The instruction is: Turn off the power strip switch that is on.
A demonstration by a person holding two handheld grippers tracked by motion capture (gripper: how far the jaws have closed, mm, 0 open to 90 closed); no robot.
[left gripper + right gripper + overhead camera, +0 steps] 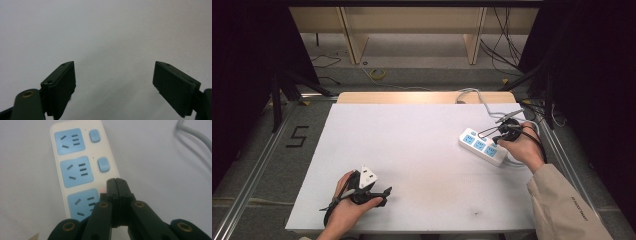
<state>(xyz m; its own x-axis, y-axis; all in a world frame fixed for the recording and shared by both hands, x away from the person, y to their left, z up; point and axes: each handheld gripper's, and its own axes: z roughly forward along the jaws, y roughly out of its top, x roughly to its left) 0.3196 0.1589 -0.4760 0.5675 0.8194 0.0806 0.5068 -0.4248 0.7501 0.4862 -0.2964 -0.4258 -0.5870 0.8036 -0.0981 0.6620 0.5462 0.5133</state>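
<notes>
In the high view, a white table (412,150) carries a white power strip (482,146) with three blue socket faces, lying at an angle near the right edge, roughly midway between the far and near edges. Its grey cord (472,95) runs off from behind the right hand toward the far right corner and loops over the far edge. The right gripper (502,134) is held by a hand in a beige sleeve (562,200) and sits over the strip's right-hand end, tips down on it. The left gripper (379,195) rests low near the near left corner, well apart from the strip, with its grey three-cornered plate (367,177) on top.

In the left gripper view, the two black jaws stand wide apart with nothing between them; past them lies bare white table surface (105,30).

In the right gripper view, the right gripper (116,185) has its jaws pressed together, nothing pinched between them. Its tips bear down beside the nearest socket (83,206), where that socket's switch would sit, and a small red light (102,190) glows just left of the tips. Farther along the strip, the middle switch (103,165) and the far switch (94,135) lie uncovered beside their sockets. The cord (195,135) crosses the upper right corner.
</notes>
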